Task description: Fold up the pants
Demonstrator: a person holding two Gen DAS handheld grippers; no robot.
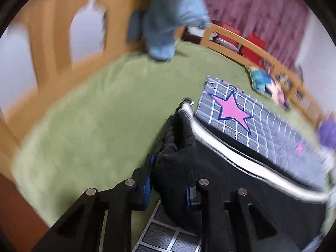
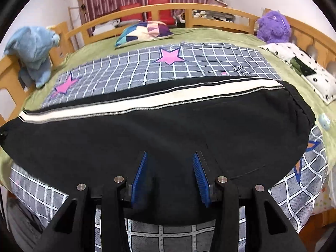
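Bedroom fold under way: black pants (image 2: 159, 130) lie spread on a checked quilt (image 2: 210, 61) atop the green-sheeted bed (image 1: 88, 115).

At the pants' end, the left gripper (image 1: 168, 189) has its fingers closed on a bunch of black cloth, while the right gripper (image 2: 170, 176) hovers over the middle with fingers apart, holding nothing. Blur in the left view suggests quick movement; a hasty pull could slip the bunched cloth free or drag the white stripe (image 2: 147, 103) crooked, spoiling the fold.
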